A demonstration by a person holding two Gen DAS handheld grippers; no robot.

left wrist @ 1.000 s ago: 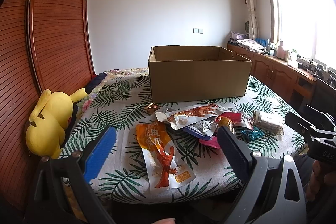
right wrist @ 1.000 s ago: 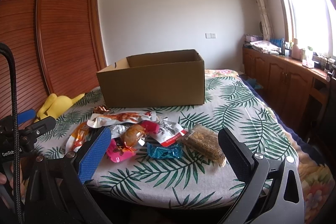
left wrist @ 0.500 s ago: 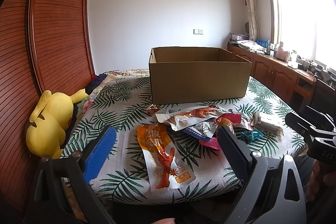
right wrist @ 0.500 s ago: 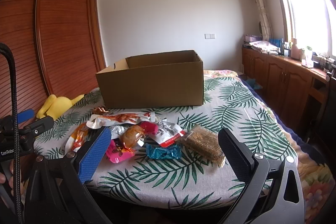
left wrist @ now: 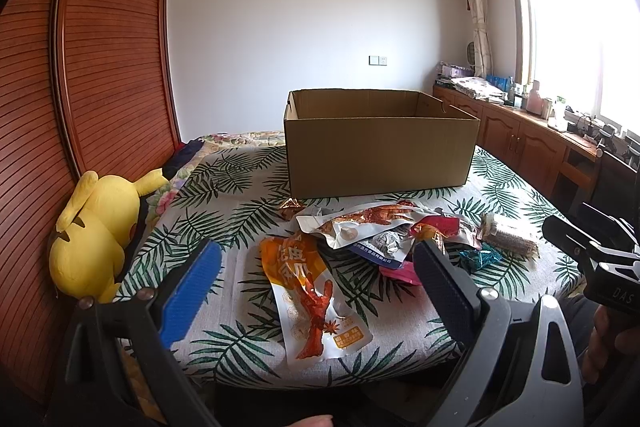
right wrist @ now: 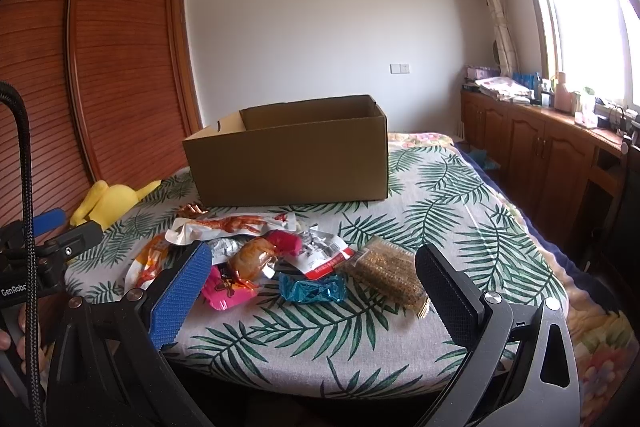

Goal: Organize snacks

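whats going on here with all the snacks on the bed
A person holds a hand-held gripper in each hand, facing a bed with a palm-leaf cover. The left hand-held gripper and right hand-held gripper are both open and hold nothing. A pile of snack packets lies loose in front of an open cardboard box. Nothing is picked up yet.

Bed (right wrist: 460,227) under a palm-leaf cover. On it: open cardboard box (left wrist: 380,155) (far side), heap of snack packets (right wrist: 272,255) near front edge, yellow plush toy (left wrist: 96,231) at left edge.
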